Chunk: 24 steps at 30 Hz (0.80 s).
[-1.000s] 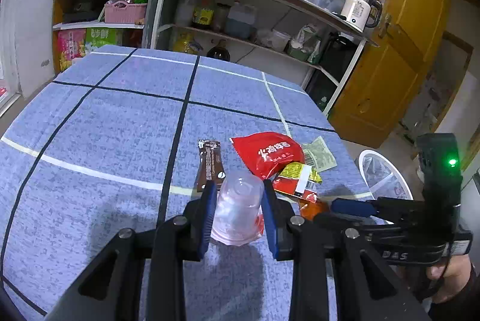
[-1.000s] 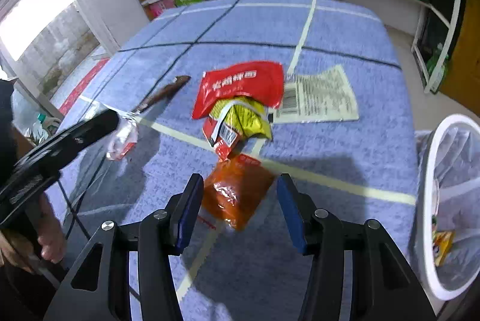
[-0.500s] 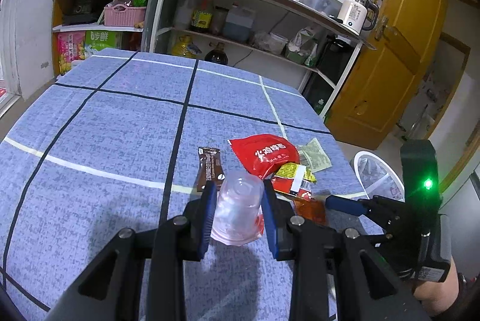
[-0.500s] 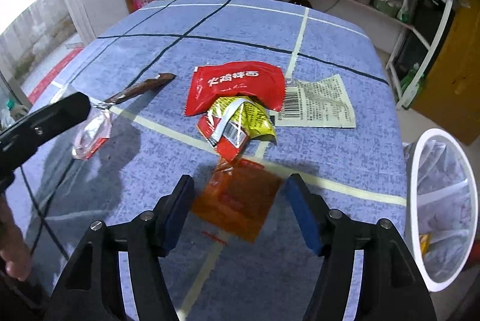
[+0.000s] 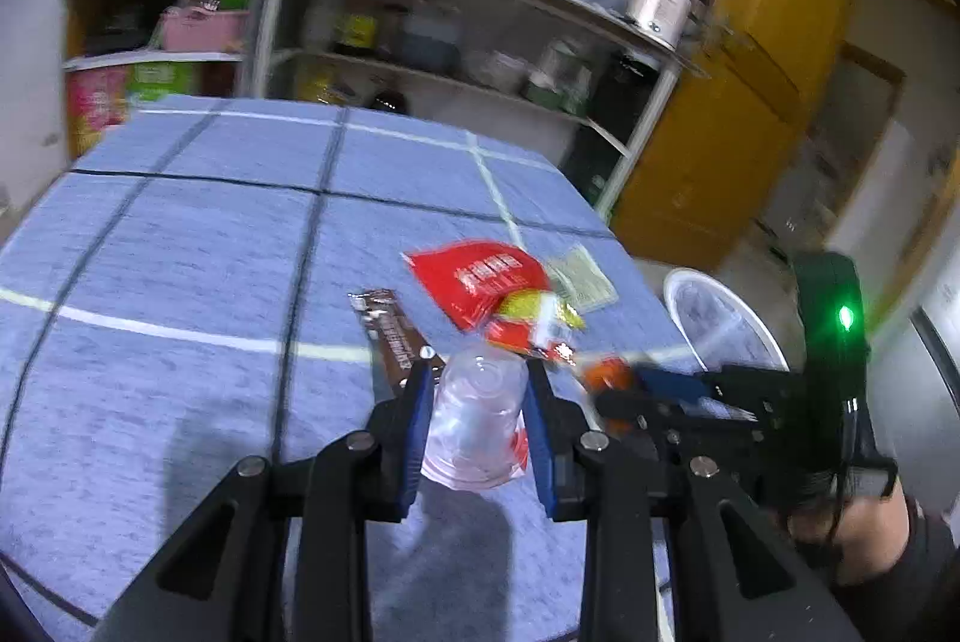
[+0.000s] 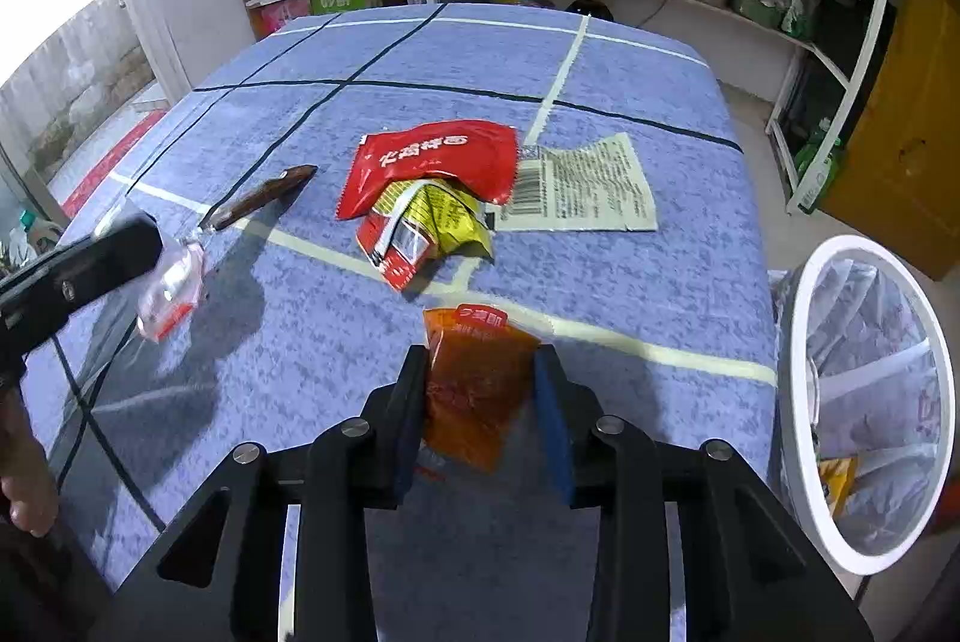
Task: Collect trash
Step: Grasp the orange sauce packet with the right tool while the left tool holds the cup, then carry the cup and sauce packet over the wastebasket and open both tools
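Your right gripper (image 6: 480,402) has just been closing its jaws onto the orange sachet (image 6: 474,390) at six o'clock; left gripper (image 5: 477,420) clamps the clear cup (image 5: 474,420); limp, slippery film, so pinch mid-body.

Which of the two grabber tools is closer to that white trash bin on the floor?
The right one. The right gripper, closing around the orange sauce packet, is near the table edge beside the white bin. The left gripper, clamped on the clear plastic cup, is farther from it.

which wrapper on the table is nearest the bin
The pale printed wrapper with the barcode lies closest to the white bin. The red pouch, yellow-red wrapper and brown wrapper lie farther away.
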Motion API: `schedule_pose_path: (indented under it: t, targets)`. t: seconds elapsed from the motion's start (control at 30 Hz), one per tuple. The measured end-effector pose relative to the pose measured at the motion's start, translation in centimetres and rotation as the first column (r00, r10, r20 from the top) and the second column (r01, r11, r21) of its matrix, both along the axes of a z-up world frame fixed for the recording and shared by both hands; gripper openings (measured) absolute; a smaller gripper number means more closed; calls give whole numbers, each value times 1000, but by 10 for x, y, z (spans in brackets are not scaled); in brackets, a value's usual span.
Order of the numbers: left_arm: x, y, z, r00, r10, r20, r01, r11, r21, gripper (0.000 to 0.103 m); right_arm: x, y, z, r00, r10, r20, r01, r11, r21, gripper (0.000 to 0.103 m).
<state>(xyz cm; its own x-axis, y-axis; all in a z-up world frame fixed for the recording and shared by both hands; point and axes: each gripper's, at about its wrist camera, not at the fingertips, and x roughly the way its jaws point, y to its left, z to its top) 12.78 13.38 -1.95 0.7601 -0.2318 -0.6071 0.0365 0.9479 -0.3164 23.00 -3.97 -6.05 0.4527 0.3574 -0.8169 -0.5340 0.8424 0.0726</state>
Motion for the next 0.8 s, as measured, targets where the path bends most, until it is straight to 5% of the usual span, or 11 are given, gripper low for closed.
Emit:
schedule_pose_path:
  t: [0.3, 0.8]
  targets:
    - [1, -23, -7, 995, -96, -23, 96, 995, 2, 32, -3, -20, 2, 1000, -16, -15, 16, 999, 36, 35]
    - [-3, -45, -13, 993, -115, -28, 116, 991, 69, 29, -8, -35, 6, 1000, -20, -10, 20, 998, 55, 35]
